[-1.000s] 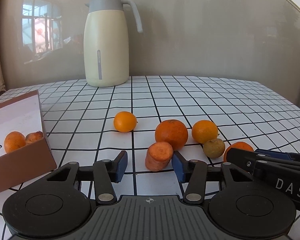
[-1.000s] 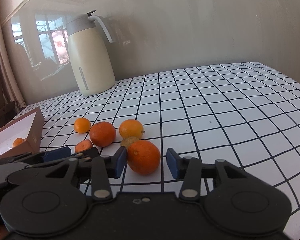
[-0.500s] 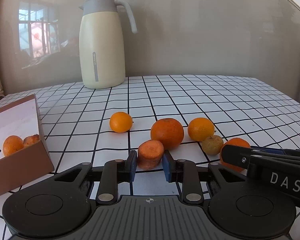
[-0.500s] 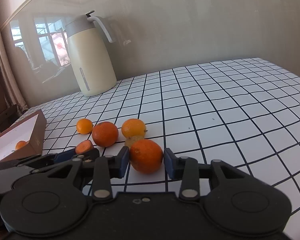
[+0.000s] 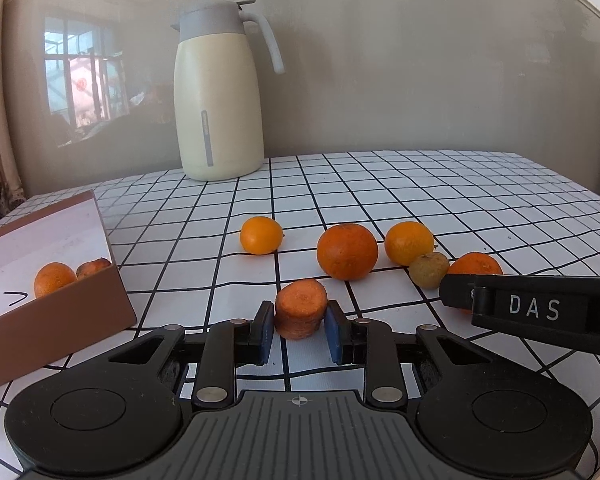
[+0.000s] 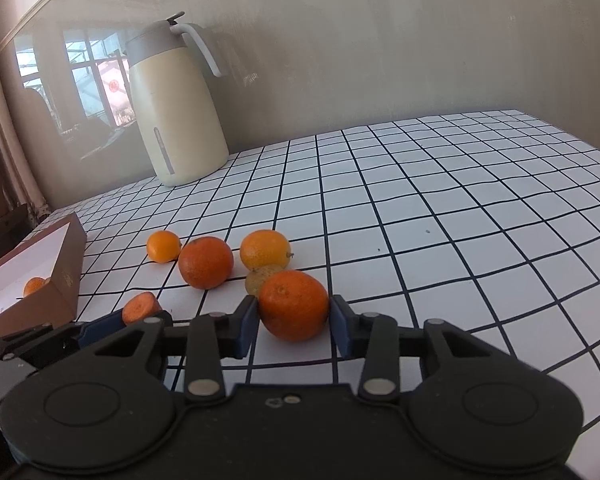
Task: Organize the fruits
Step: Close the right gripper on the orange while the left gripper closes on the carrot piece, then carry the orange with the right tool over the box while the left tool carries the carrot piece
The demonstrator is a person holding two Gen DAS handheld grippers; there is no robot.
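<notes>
My left gripper (image 5: 300,330) is shut on a short carrot piece (image 5: 301,312) that rests on the checked tablecloth. My right gripper (image 6: 294,326) is shut on a large orange (image 6: 293,305) that also sits on the table. Beyond them lie a small orange (image 5: 261,235), a big dark orange (image 5: 347,251), a yellow-orange one (image 5: 409,242) and a small brownish fruit (image 5: 429,270). A brown cardboard box (image 5: 60,312) at the left holds an orange (image 5: 53,278) and another carrot piece (image 5: 94,267). In the left wrist view the right gripper's finger covers part of the held orange.
A cream thermos jug (image 5: 218,96) with a grey lid stands at the back by the wall. The table's right half (image 6: 480,208) bears nothing but the checked cloth. The box (image 6: 40,276) sits near the table's left edge.
Both grippers have closed: the left onto the carrot piece, the right onto the large orange. The left gripper has shifted slightly, so the jug and the box now appear further right.
</notes>
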